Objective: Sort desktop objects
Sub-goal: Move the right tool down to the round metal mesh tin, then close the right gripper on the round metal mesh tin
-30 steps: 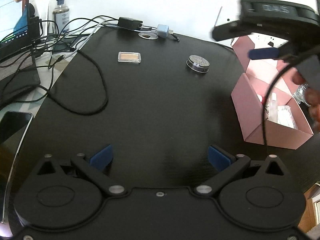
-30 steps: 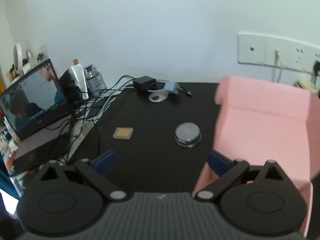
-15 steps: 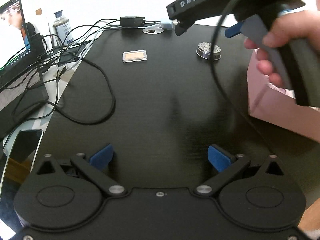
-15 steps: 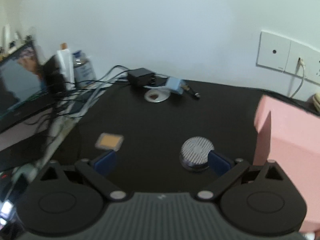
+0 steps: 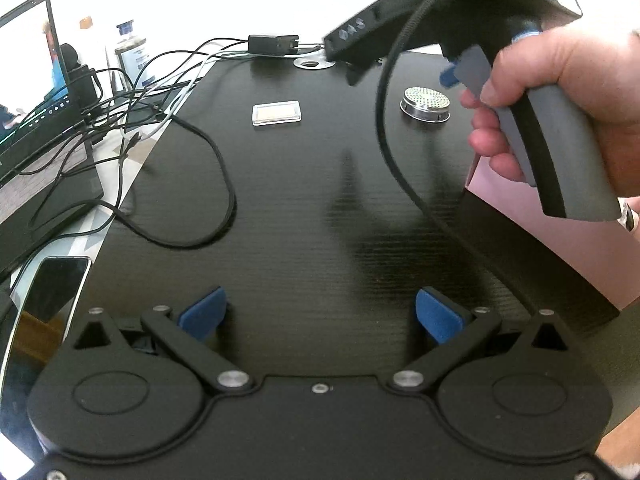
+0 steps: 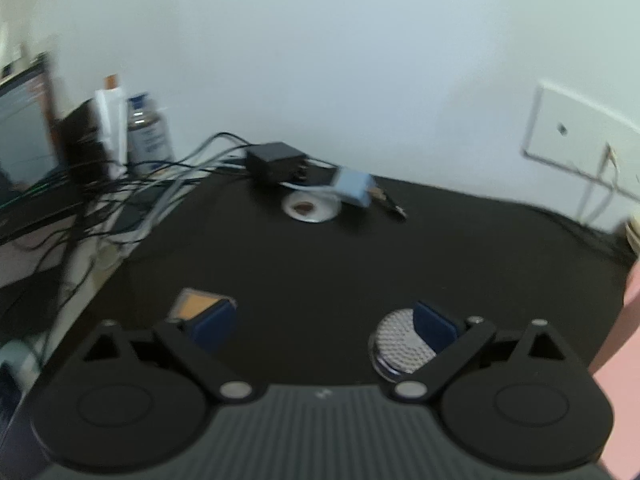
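A round metal mesh-topped disc (image 5: 425, 104) and a small clear case with a tan insert (image 5: 276, 113) lie on the far part of the black desk (image 5: 304, 208). My left gripper (image 5: 320, 314) is open and empty, low over the near desk. My right gripper (image 6: 324, 322) is open and empty; the disc (image 6: 398, 344) sits by its right finger and the case (image 6: 194, 304) by its left finger. A light blue charger (image 6: 354, 186) lies near the wall. The right gripper's body (image 5: 516, 40), held by a hand, crosses the left wrist view.
A pink box (image 5: 560, 220) stands at the right edge of the desk. Tangled cables (image 5: 160, 92), a black power adapter (image 6: 276, 160), a white grommet (image 6: 310, 206), bottles (image 6: 146, 136) and a laptop (image 5: 28, 80) crowd the left and back. A phone (image 5: 48, 284) lies at near left.
My right gripper has moved away from the pink box, left and forward over the desk toward the disc and the case. My left gripper stays low and open.
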Tool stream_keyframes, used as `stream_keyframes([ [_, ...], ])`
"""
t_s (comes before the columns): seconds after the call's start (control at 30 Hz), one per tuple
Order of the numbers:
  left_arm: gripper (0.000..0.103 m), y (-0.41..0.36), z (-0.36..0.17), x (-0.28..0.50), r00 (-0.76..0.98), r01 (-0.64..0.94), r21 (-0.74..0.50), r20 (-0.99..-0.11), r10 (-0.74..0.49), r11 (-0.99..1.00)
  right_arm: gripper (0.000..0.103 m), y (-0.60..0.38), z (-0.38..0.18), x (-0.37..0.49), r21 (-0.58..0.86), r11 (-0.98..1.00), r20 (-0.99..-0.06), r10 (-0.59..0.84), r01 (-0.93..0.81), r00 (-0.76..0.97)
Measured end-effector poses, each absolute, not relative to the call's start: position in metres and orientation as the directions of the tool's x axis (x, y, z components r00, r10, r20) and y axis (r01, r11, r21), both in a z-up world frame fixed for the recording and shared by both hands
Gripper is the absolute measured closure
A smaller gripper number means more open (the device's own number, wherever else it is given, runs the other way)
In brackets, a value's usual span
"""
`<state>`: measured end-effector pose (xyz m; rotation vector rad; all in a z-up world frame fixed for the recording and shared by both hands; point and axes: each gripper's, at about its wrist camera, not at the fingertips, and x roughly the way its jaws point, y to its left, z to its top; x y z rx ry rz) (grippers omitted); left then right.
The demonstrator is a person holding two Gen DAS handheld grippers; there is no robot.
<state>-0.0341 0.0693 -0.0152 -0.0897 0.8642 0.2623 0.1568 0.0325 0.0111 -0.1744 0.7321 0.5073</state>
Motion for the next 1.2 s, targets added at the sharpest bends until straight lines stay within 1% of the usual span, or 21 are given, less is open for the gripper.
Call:
stream_keyframes([
  [0.03, 0.000, 0.069, -0.015, -0.035, 0.620, -0.264, 0.028, -0.761, 0.192, 0.964, 0.008, 0.030, 0.008, 0.162, 0.033, 0.878, -0.685, 0.367, -0.477, 0.629],
  [0.1, 0.000, 0.069, -0.016, -0.035, 0.620, -0.267, 0.028, -0.760, 0.194, 0.963, 0.017, 0.025, 0.003, 0.171, 0.066, 0.889, -0.705, 0.362, -0.452, 0.610],
  [0.13, 0.000, 0.069, -0.016, -0.035, 0.620, -0.268, 0.028, -0.760, 0.195, 0.963, 0.019, 0.022, 0.001, 0.175, 0.081, 0.890, -0.713, 0.366, -0.448, 0.598],
  [0.2, 0.000, 0.069, -0.016, -0.036, 0.620, -0.269, 0.028, -0.760, 0.196, 0.963, 0.029, 0.018, 0.000, 0.181, 0.114, 0.889, -0.721, 0.381, -0.444, 0.579],
  [0.23, 0.000, 0.069, -0.016, -0.036, 0.619, -0.269, 0.028, -0.760, 0.196, 0.963, 0.031, 0.017, -0.001, 0.182, 0.117, 0.889, -0.721, 0.382, -0.442, 0.578],
  [0.3, 0.000, 0.069, -0.015, -0.036, 0.619, -0.269, 0.028, -0.760, 0.195, 0.963, 0.038, 0.015, -0.001, 0.184, 0.124, 0.891, -0.721, 0.384, -0.438, 0.577],
  [0.33, 0.000, 0.069, -0.015, -0.036, 0.620, -0.269, 0.028, -0.760, 0.195, 0.963, 0.040, 0.014, -0.001, 0.184, 0.123, 0.892, -0.721, 0.382, -0.436, 0.578],
  [0.4, 0.000, 0.069, -0.015, -0.036, 0.619, -0.272, 0.028, -0.760, 0.197, 0.962, 0.050, 0.013, -0.001, 0.182, 0.113, 0.894, -0.720, 0.374, -0.434, 0.584],
  [0.43, 0.000, 0.069, -0.015, -0.036, 0.619, -0.273, 0.028, -0.760, 0.198, 0.962, 0.052, 0.013, -0.001, 0.182, 0.105, 0.894, -0.721, 0.370, -0.435, 0.586],
  [0.5, 0.000, 0.069, -0.016, -0.036, 0.619, -0.276, 0.028, -0.759, 0.200, 0.961, 0.060, 0.012, -0.001, 0.181, 0.089, 0.895, -0.724, 0.359, -0.437, 0.588],
  [0.7, 0.000, 0.069, -0.016, -0.037, 0.620, -0.281, 0.028, -0.757, 0.204, 0.959, 0.075, 0.013, 0.000, 0.178, 0.021, 0.887, -0.735, 0.327, -0.461, 0.594],
  [0.8, 0.000, 0.069, -0.016, -0.037, 0.619, -0.284, 0.028, -0.758, 0.205, 0.958, 0.081, 0.010, 0.000, 0.176, 0.001, 0.886, -0.737, 0.314, -0.464, 0.599],
  [0.93, 0.000, 0.069, -0.016, -0.037, 0.619, -0.286, 0.028, -0.758, 0.207, 0.958, 0.084, 0.003, 0.002, 0.172, 0.020, 0.880, -0.737, 0.335, -0.475, 0.587],
  [1.1, 0.000, 0.069, -0.017, -0.038, 0.622, -0.290, 0.028, -0.754, 0.210, 0.957, 0.085, -0.015, 0.014, 0.163, 0.086, 0.867, -0.696, 0.405, -0.491, 0.593],
  [1.2, 0.000, 0.069, -0.017, -0.038, 0.624, -0.291, 0.027, -0.752, 0.212, 0.956, 0.085, -0.028, 0.027, 0.153, 0.099, 0.852, -0.662, 0.443, -0.514, 0.605],
])
